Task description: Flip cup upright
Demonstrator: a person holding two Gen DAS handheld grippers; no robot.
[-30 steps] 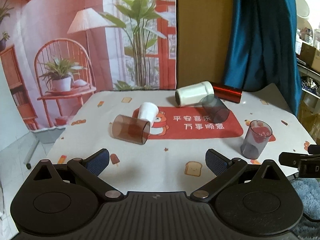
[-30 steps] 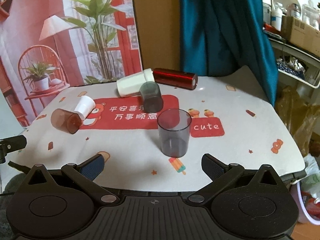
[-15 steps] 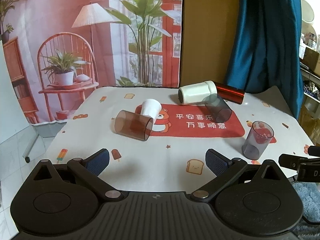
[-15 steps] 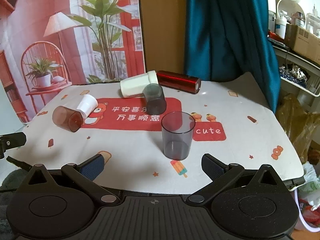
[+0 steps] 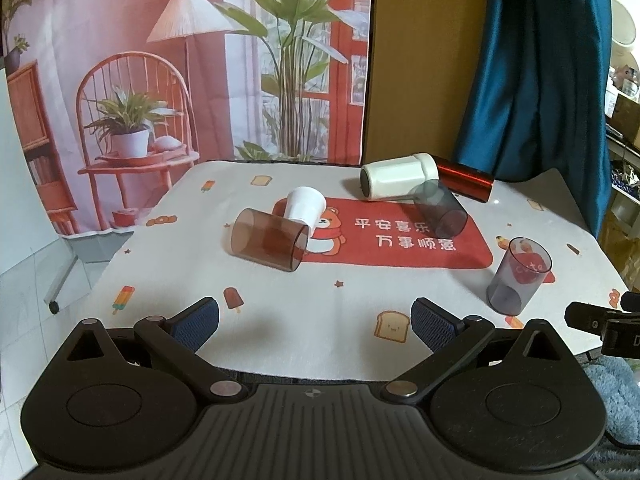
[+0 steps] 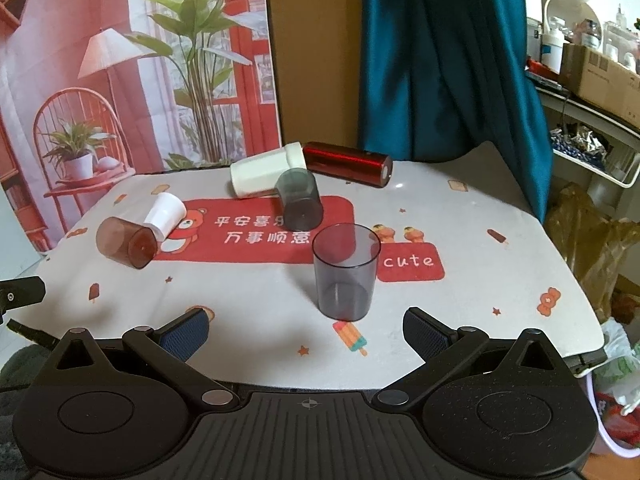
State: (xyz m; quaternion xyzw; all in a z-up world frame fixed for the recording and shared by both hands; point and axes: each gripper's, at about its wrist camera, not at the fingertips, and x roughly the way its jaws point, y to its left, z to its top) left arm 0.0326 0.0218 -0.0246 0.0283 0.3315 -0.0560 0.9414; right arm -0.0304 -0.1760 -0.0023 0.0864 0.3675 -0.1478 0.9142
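A clear grey cup [image 6: 346, 272] stands upright near the table's front, also in the left wrist view [image 5: 518, 276]. A brown clear cup [image 5: 268, 238] [image 6: 126, 242], a small white cup [image 5: 305, 206] [image 6: 166, 212], a second grey cup [image 5: 440, 208] [image 6: 300, 199], a big white cup [image 5: 398, 176] [image 6: 266, 174] and a red metallic tumbler [image 5: 464, 178] [image 6: 346, 163] lie on their sides. My left gripper [image 5: 314, 322] is open and empty at the front edge. My right gripper [image 6: 306, 330] is open and empty, just short of the upright grey cup.
The table has a white printed cloth [image 5: 300, 312] with a red mat [image 5: 400, 240]. A teal curtain [image 6: 440, 60] hangs behind. Shelves with boxes [image 6: 592, 76] stand at the right. A bag [image 6: 600, 248] sits beside the right table edge.
Both grippers have drawn back and risen slightly, so the table looks a little farther away. No cup has moved.
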